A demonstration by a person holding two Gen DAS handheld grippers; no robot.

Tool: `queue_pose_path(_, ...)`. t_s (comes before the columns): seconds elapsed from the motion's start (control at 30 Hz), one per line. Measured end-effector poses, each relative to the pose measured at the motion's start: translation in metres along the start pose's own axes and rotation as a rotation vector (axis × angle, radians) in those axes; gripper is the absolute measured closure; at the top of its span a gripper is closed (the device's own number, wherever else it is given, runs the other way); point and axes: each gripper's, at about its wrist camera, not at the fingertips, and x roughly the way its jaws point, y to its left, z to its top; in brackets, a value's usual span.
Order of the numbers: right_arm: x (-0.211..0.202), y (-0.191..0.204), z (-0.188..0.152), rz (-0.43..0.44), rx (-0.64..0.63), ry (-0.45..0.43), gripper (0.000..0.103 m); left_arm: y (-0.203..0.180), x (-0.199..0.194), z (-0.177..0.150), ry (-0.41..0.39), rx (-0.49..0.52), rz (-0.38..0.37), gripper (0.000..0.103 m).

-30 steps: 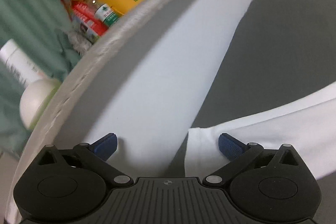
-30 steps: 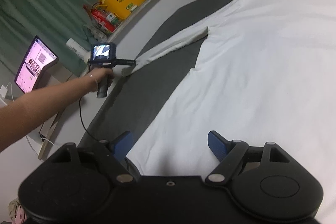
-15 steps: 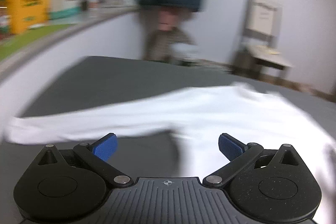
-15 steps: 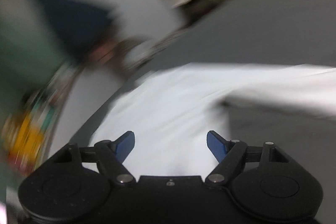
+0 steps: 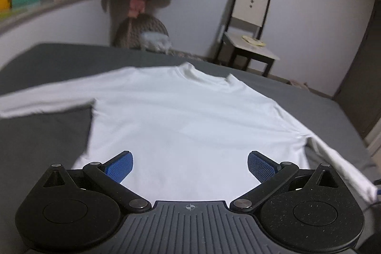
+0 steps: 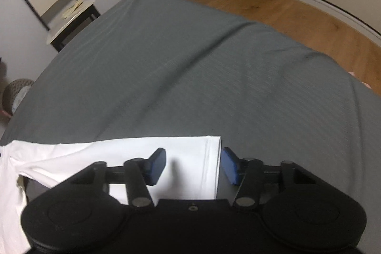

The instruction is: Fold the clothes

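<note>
White long-sleeved shirt [image 5: 185, 120] lay spread flat on the grey bed cover [image 6: 214, 68], collar away from the person, both sleeves out to the sides. No fold made yet, by the look of it

Right gripper [image 6: 193, 164] pointed steeply down over the end of the right sleeve [image 6: 133, 154]. The cuff [image 6: 210, 166] sat between the blue pads [image 6: 156, 167], hem edge just inside the right-hand pad. The jaws had just been closing and stood part-way in, with the cuff between them; a gap showed on both sides and the pads did not appear to press the cloth. Not a grip at this point

Left gripper [image 5: 190, 167] hovered over the lower body of the shirt, jaws wide apart, nothing between them, only the flat cloth beneath

Relation that mattered: the sleeve's long axis ran left from the cuff toward the shoulder, roughly across the right gripper's pointing line, so the jaws spanned along the sleeve's length at its tip. The right hand was clearly the nearer one to this cuff; the left sat over the torso, well apart from either sleeve end

Judgement: the next step was probably to pinch the cuff and carry it inward across the body. Risk: catching the bed cover with it
</note>
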Motion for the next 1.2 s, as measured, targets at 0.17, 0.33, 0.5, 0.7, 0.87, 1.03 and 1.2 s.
queue_pose_path(0.17, 0.017, 0.010, -0.001, -0.016, -0.075, -0.031, 0.064, 0.019, 0.010, 0.007, -0.002, -0.068, 0.035, 0.000)
queue_pose_path(0.33, 0.014, 0.026, -0.002, -0.072, -0.186, -0.102, 0.096, 0.030, 0.023, 0.003, -0.002, -0.103, 0.056, 0.000)
queue_pose_path(0.5, -0.016, 0.055, 0.018, -0.056, -0.284, -0.270, 0.096, 0.026, 0.038, -0.002, 0.019, -0.077, 0.041, 0.000)
queue_pose_path(0.7, -0.026, 0.082, 0.064, -0.040, -0.284, -0.361, 0.096, 0.013, 0.052, -0.006, 0.058, -0.029, -0.004, 0.000)
queue_pose_path(0.87, 0.037, 0.064, 0.084, -0.161, -0.217, -0.226, 0.097, 0.005, 0.060, -0.010, 0.097, 0.015, -0.016, 0.000)
queue_pose_path(1.03, 0.062, 0.042, 0.081, -0.079, -0.137, -0.154, 0.089, 0.001, 0.065, -0.011, 0.117, 0.019, -0.018, 0.000)
queue_pose_path(1.2, 0.039, 0.015, 0.079, 0.030, -0.052, -0.219, 0.048, -0.001, 0.069, -0.014, 0.140, 0.029, -0.020, 0.000)
